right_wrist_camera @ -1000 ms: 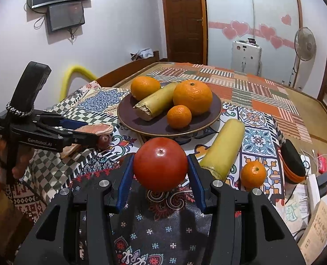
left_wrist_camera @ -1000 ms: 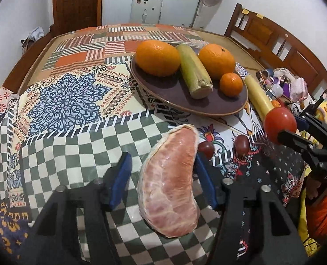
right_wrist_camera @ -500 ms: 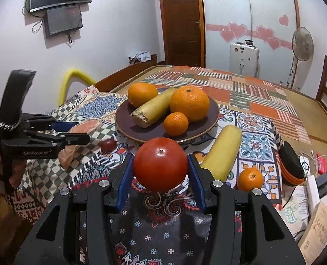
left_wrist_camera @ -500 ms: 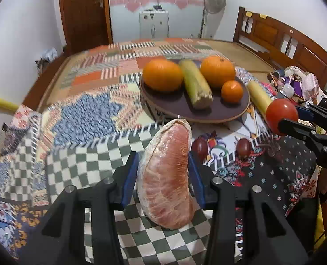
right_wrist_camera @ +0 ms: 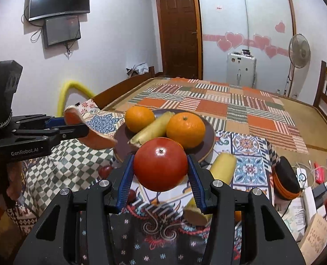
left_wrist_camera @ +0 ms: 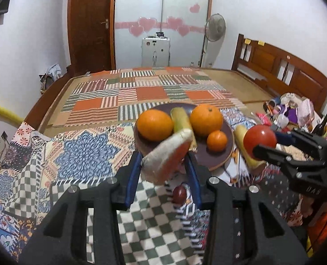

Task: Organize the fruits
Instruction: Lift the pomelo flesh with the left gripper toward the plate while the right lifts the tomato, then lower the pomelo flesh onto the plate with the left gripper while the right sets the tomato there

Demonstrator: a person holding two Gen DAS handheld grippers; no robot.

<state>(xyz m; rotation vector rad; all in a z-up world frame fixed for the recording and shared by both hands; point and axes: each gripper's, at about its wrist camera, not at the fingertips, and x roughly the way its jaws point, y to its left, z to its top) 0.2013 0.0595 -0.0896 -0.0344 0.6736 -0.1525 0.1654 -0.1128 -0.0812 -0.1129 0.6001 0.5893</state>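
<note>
**Both claws loaded, plate just ahead**

The left claw [left_wrist_camera: 165,165] clamps a peeled pomelo wedge [left_wrist_camera: 166,158], lifted clear of the patchwork cloth [left_wrist_camera: 123,95], near the plate [left_wrist_camera: 225,154]. The right claw [right_wrist_camera: 160,172] pinches a tomato [right_wrist_camera: 160,163] by its sides. Both look soft and bruisable; the wedge probably tears under pressure, and the smooth tomato may slip, so light holds across their widest parts suit.

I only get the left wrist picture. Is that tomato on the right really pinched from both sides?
Observer: Yes, the right gripper has its blue pads pressing the tomato from either side.
Operator: What are the dark shapes high on the left wall?
Observer: Two screens, one above the other.
Operator: Anything beyond the yellow stalk?
Observer: A black and orange cap lies to the right of the stalk.
</note>
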